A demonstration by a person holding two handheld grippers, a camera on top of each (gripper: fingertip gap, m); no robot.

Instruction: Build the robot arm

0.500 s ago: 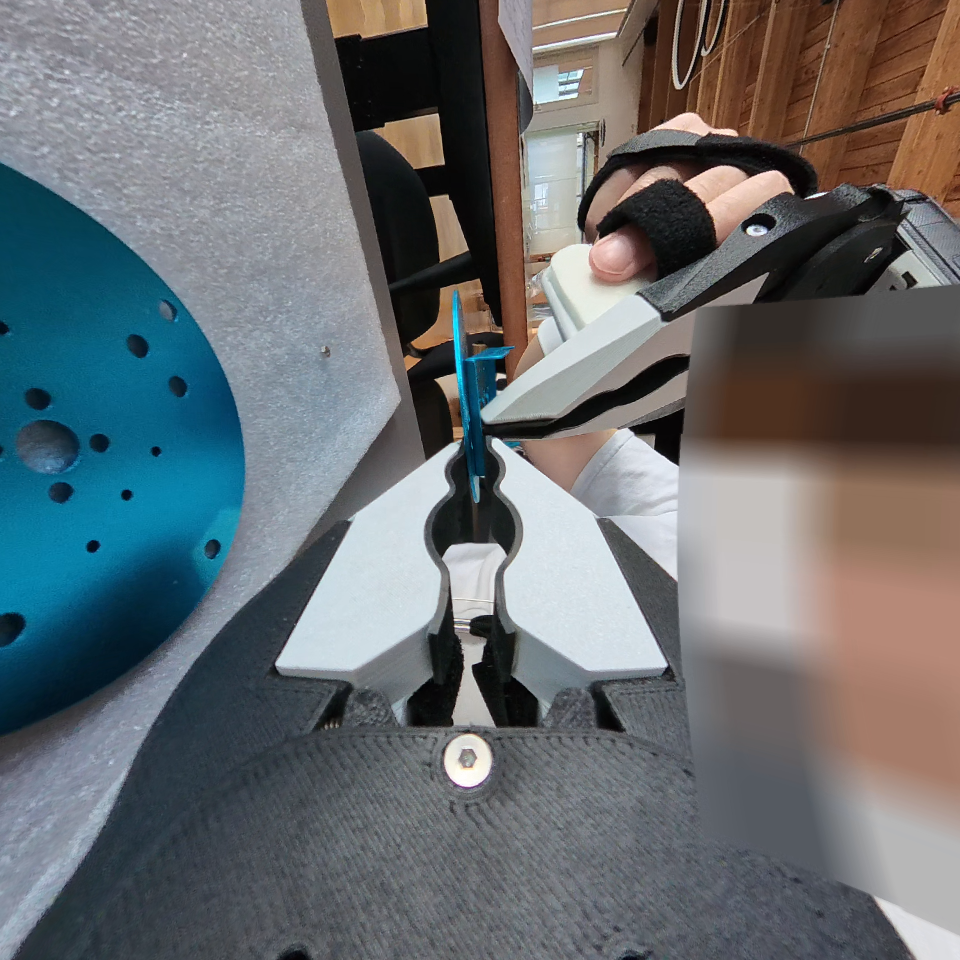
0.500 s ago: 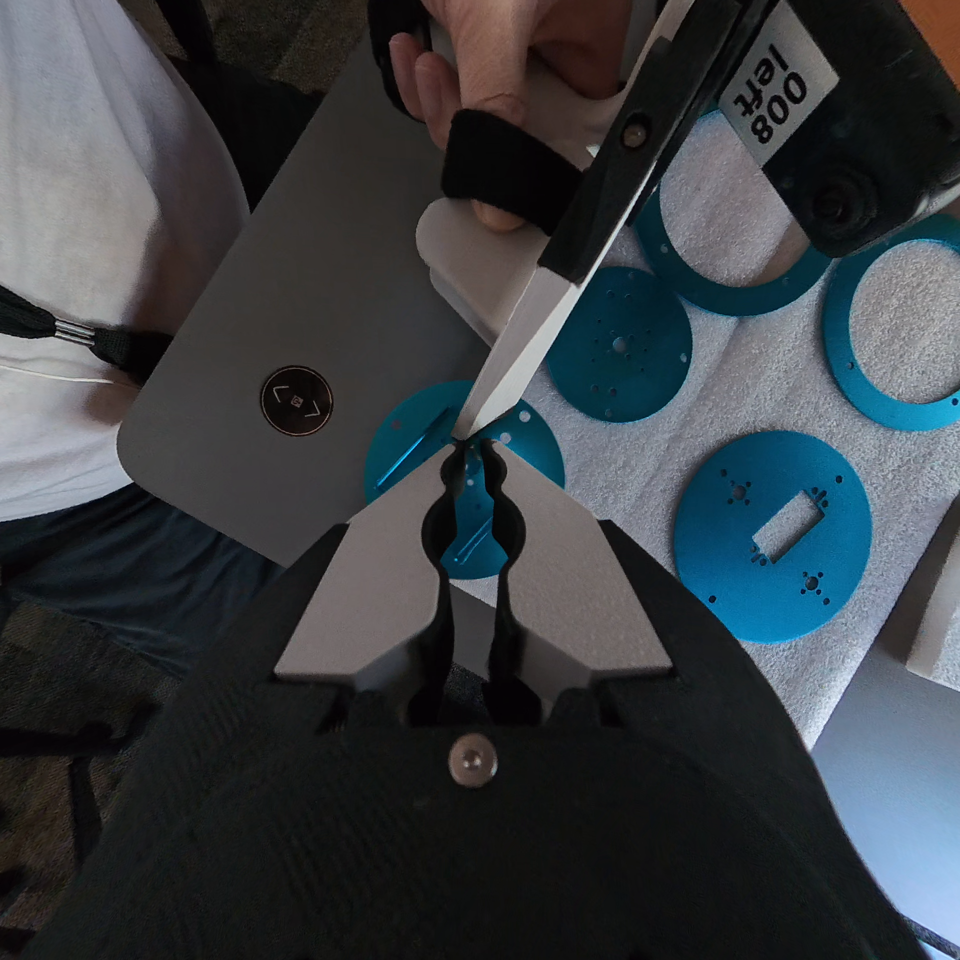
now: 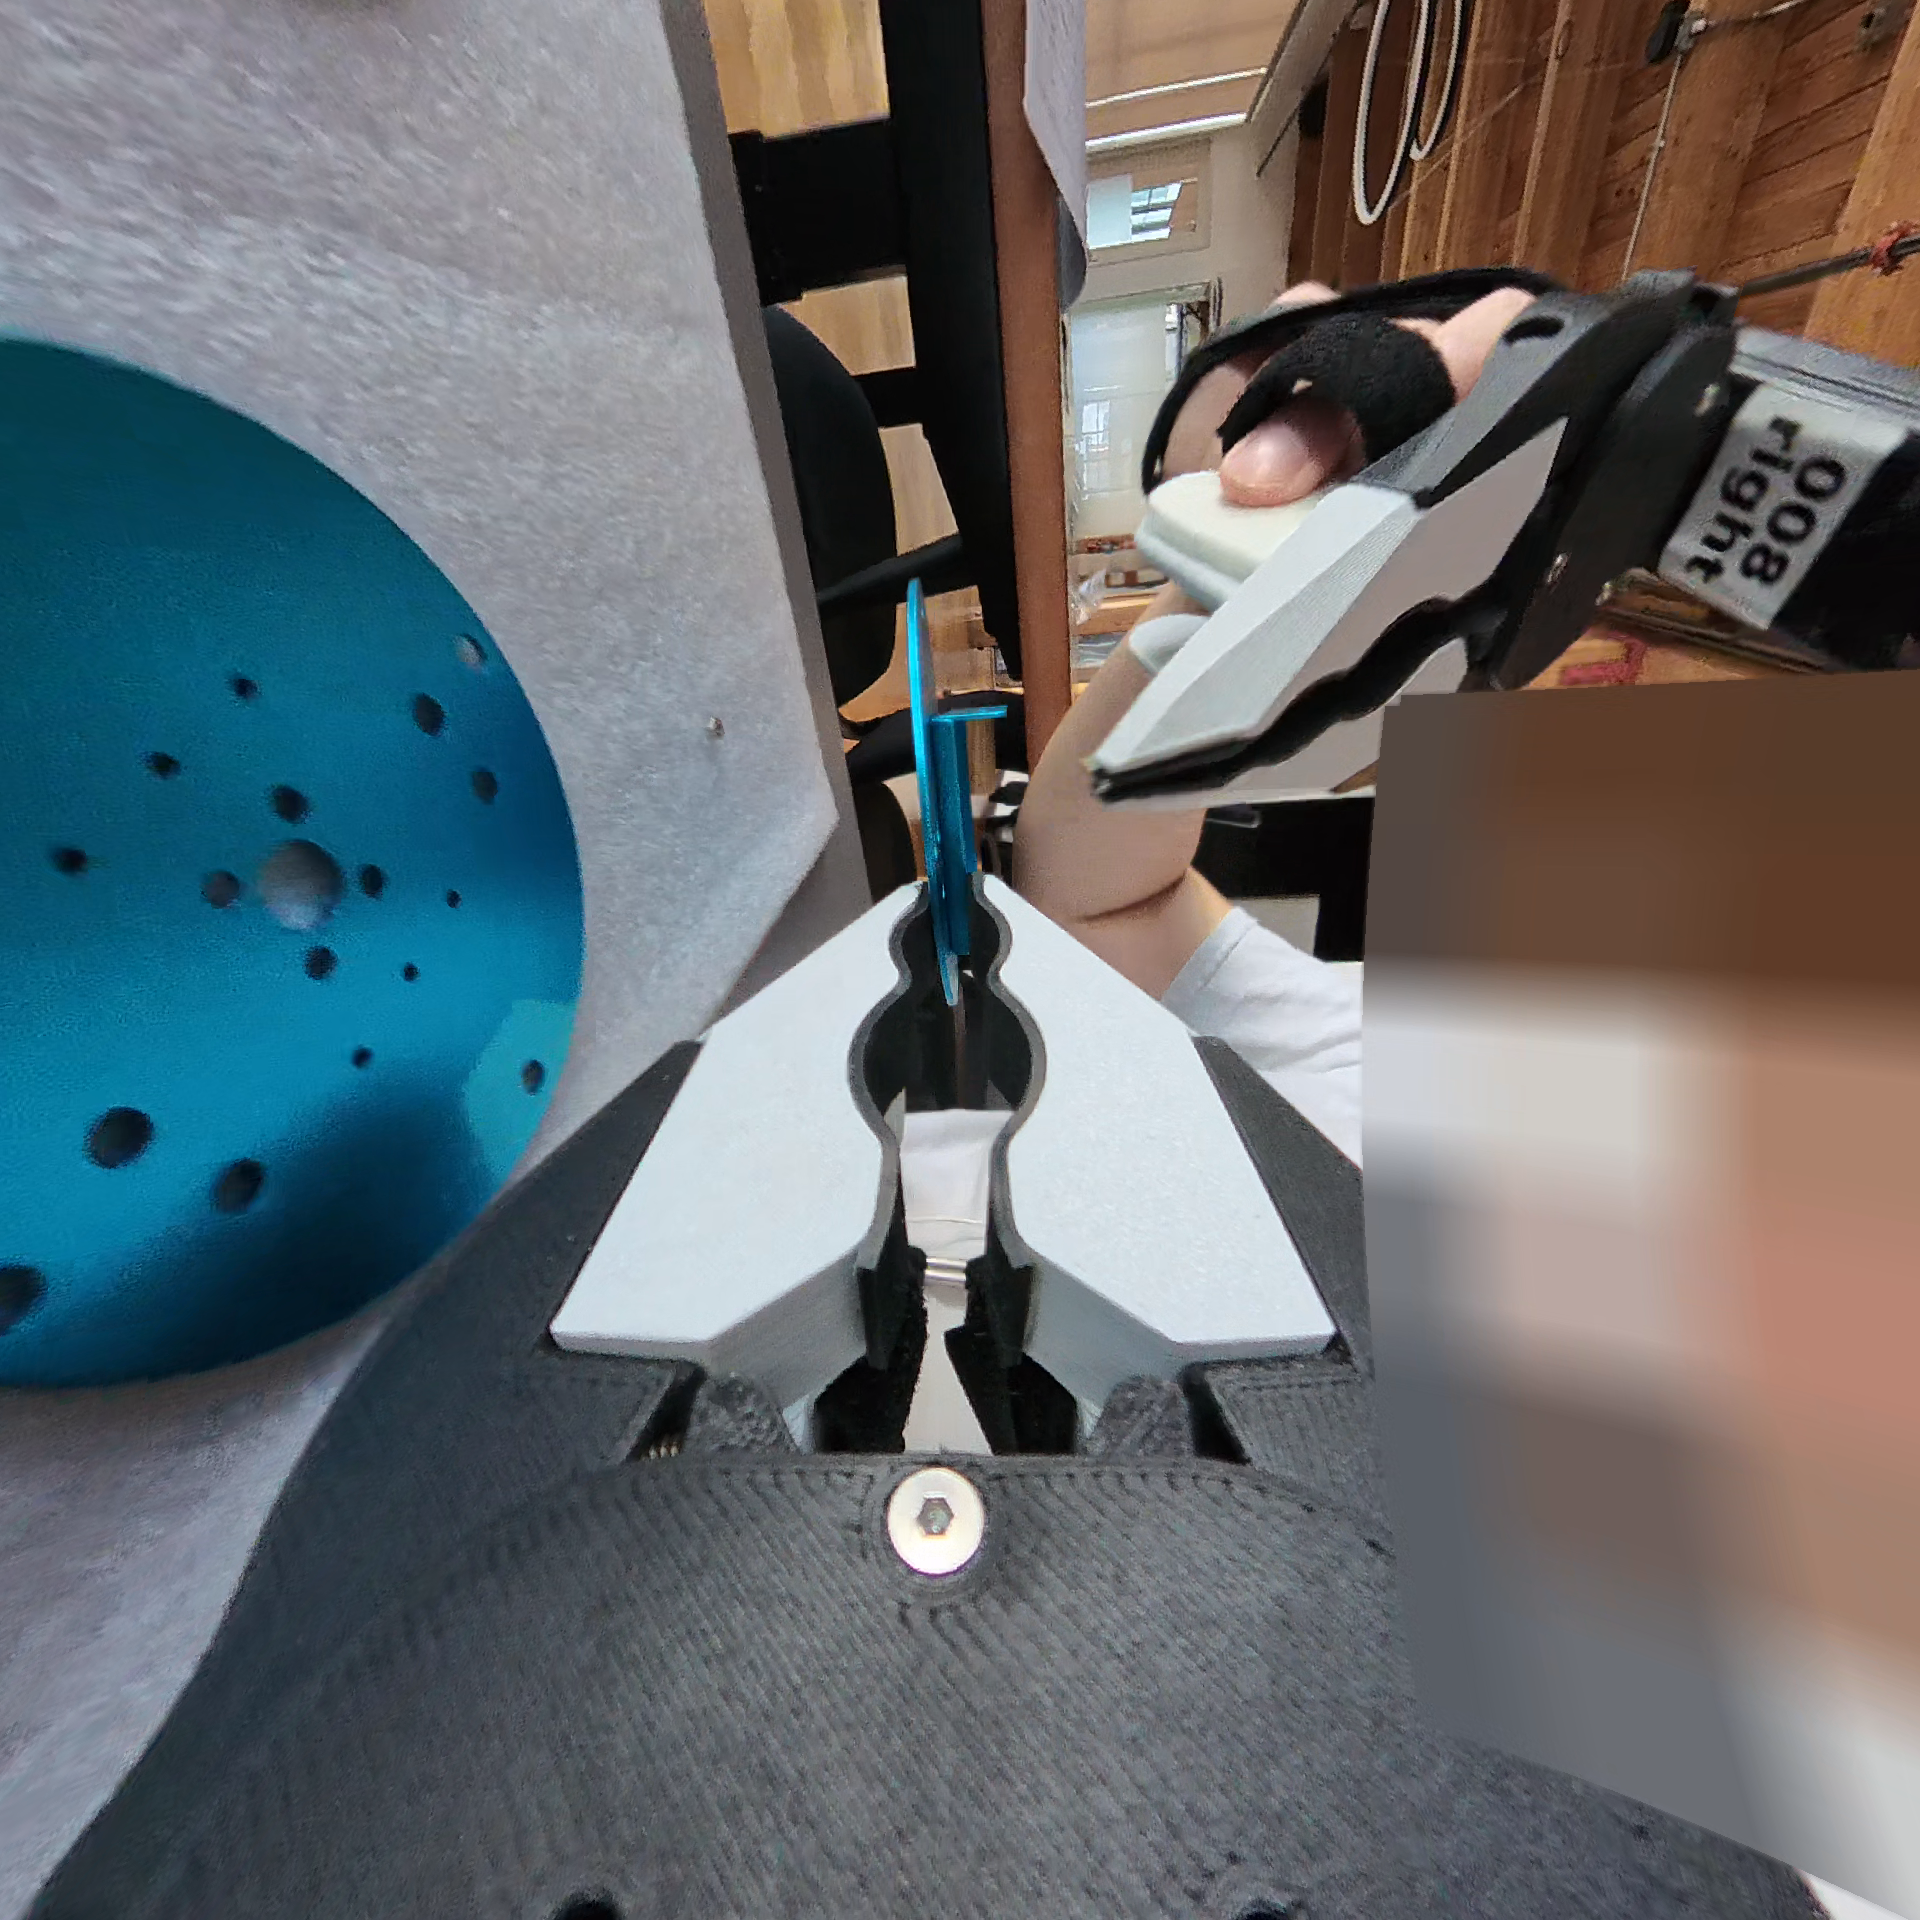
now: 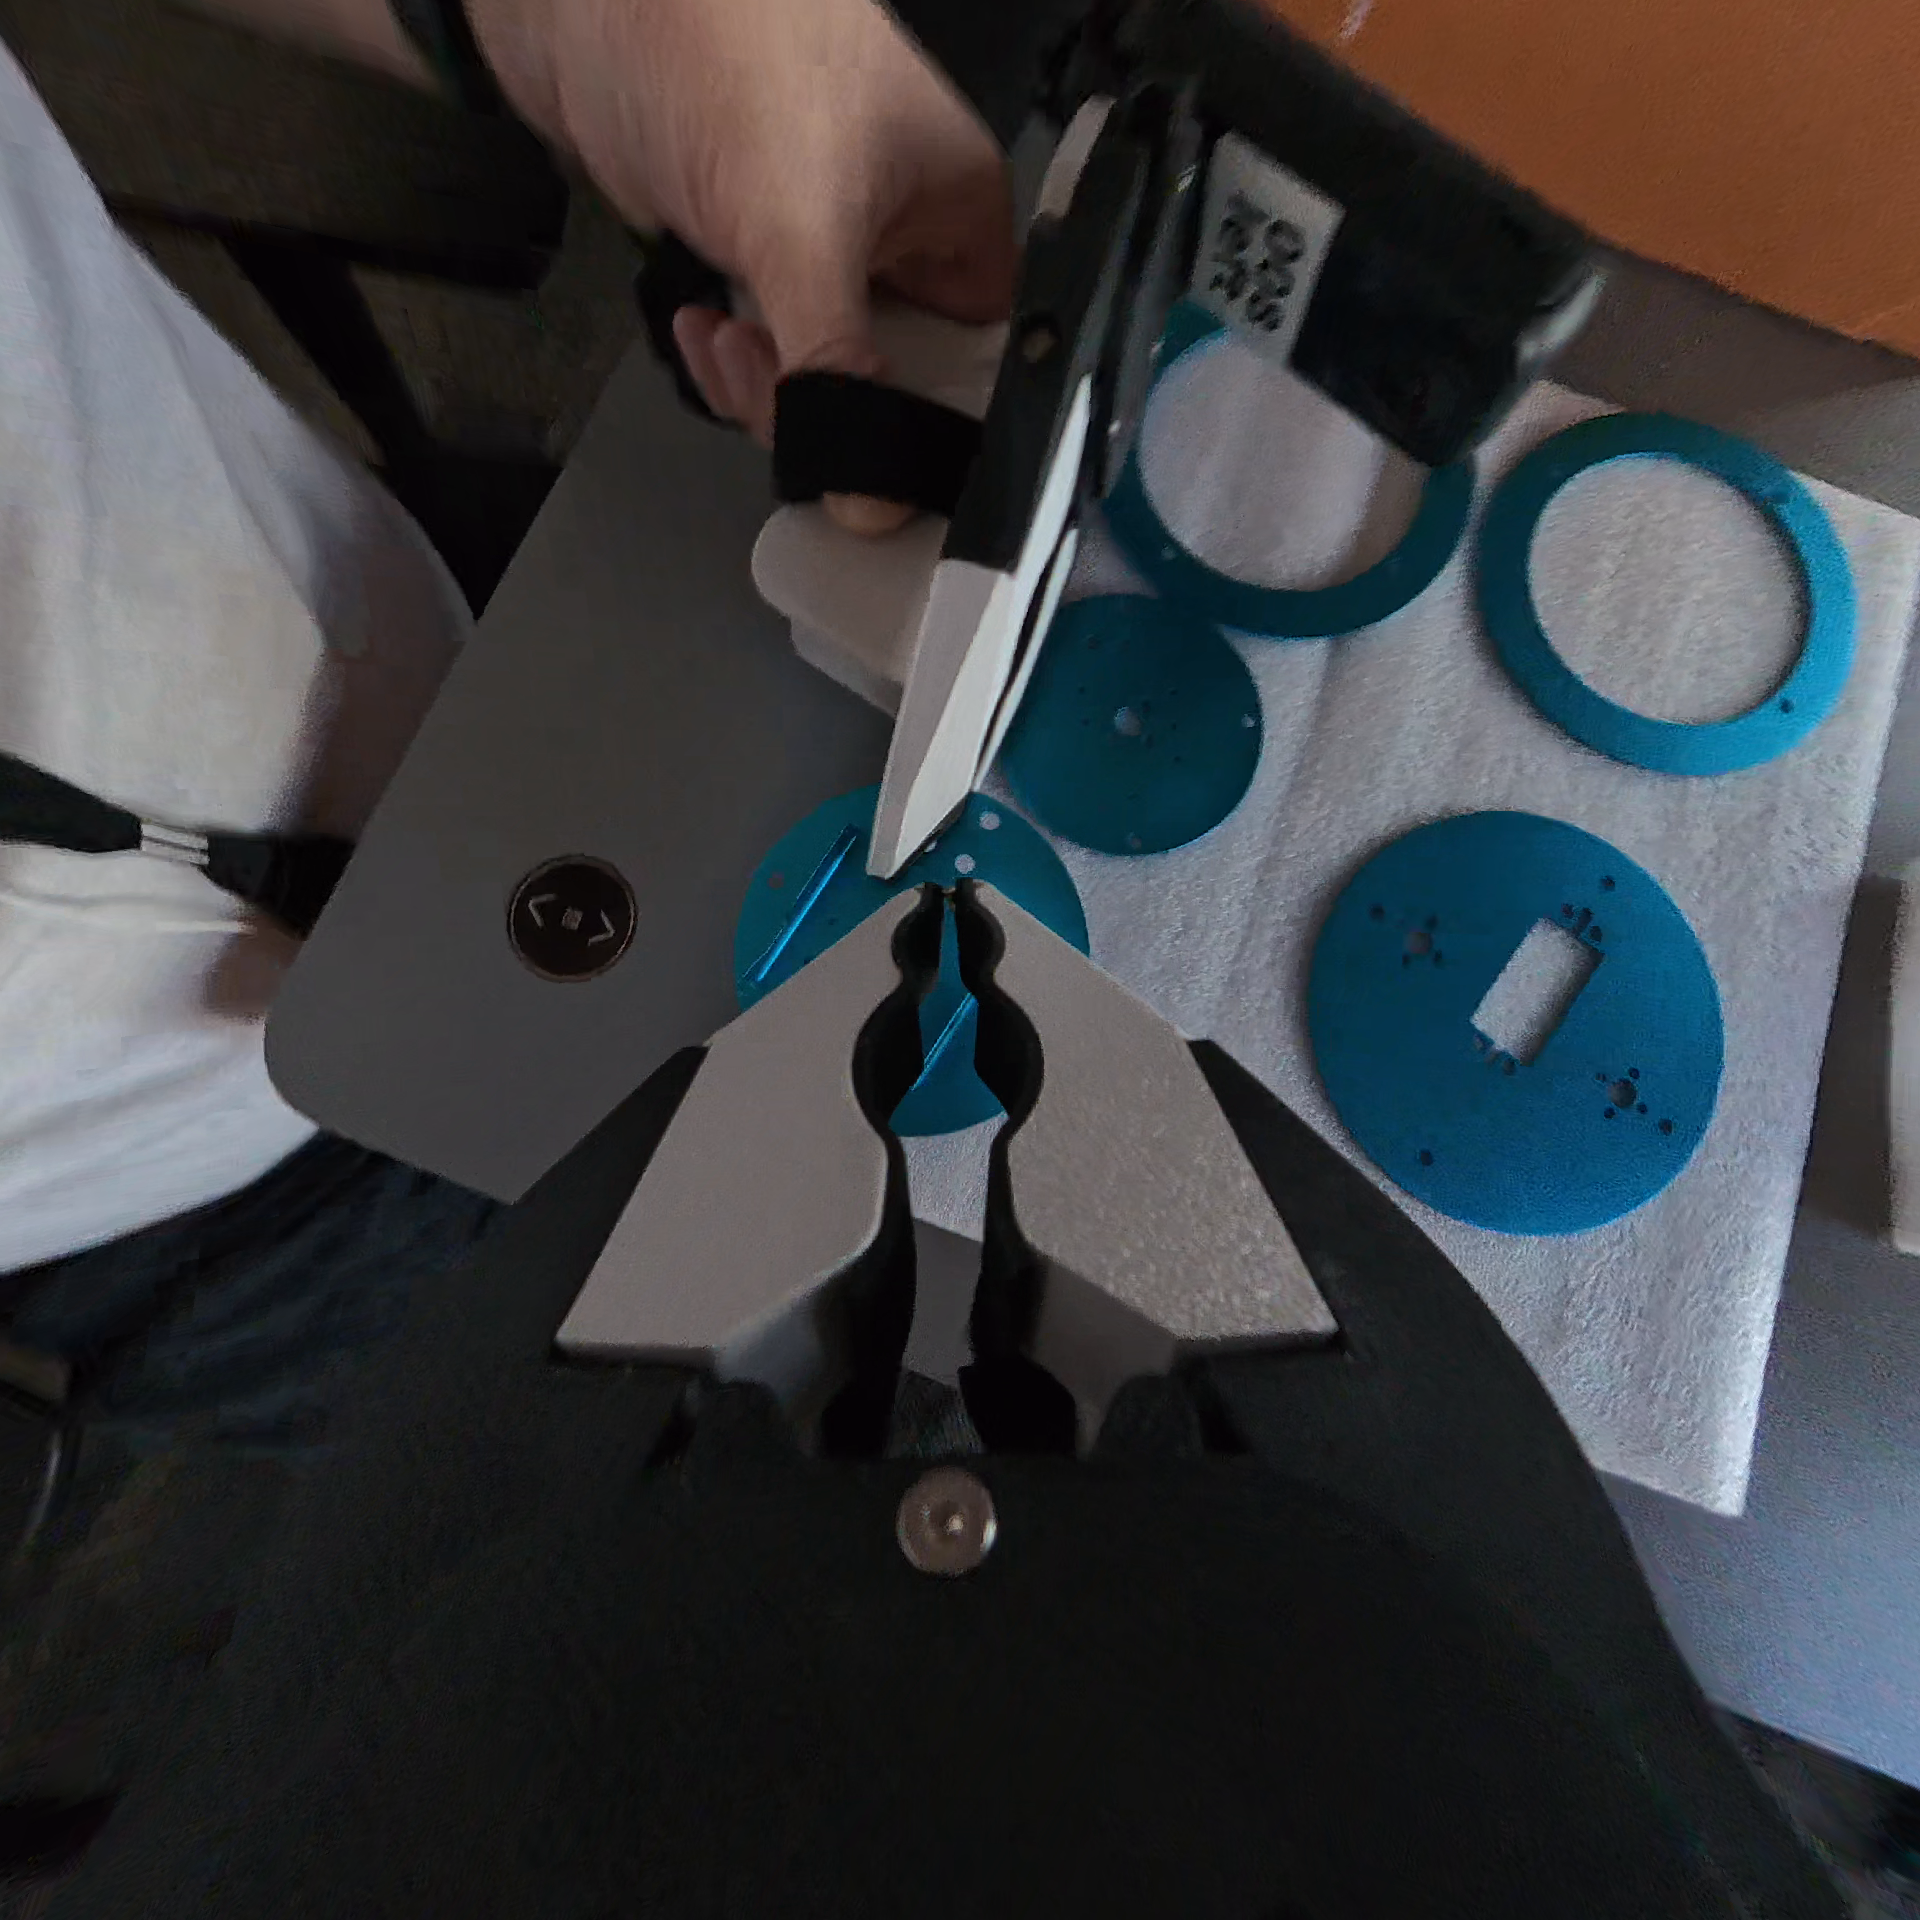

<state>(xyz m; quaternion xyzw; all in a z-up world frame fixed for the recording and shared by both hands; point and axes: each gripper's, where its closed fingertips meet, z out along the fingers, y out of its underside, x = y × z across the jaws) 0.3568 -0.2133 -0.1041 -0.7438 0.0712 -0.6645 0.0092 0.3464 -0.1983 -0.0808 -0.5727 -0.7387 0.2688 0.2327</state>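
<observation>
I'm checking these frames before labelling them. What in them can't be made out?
- Left tongs, left wrist view: shut on the disc, seen edge-on, so its face is hidden.
- Right tongs, right wrist view: shut; motion blur hides whether anything small sits at the tips.
- Drilled disc, left wrist view: cut off by the left edge.
- Ring, right wrist view: partly behind the left tongs.

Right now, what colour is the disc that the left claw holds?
Blue disc in the left claw; the right wrist view shows it best.

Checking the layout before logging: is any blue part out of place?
Yes: one blue disc is off the white foam sheet, pinched edge-on in the left tongs; the other blue parts lie flat.
</observation>
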